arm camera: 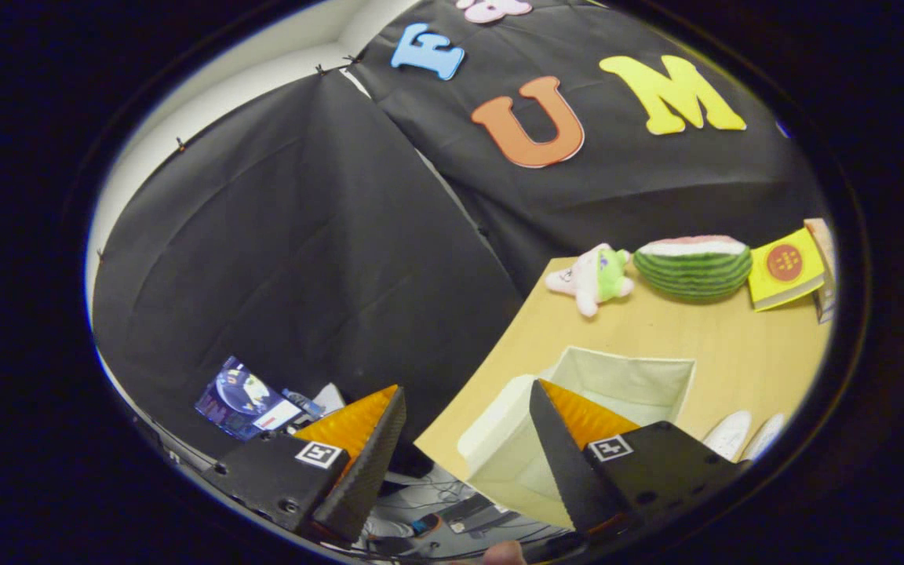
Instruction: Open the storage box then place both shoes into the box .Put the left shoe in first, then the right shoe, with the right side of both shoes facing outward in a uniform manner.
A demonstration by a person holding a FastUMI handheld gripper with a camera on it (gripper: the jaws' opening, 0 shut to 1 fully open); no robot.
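The tool (468,396) hangs with fingers spread, empty, above the open storage box (617,384) beside two shoes (742,433).

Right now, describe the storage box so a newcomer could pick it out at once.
Start at the wooden table in front of the black cloth wall. The storage box sits near the table's front corner, just beyond the open tongs, with two white shoes beside it. It is the only pale fabric cube with an open top; the plush toy, watermelon and yellow book lie farther back.

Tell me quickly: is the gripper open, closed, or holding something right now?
Gripper: open, holding nothing; one finger overlaps the storage box, the other hangs off the table's edge.
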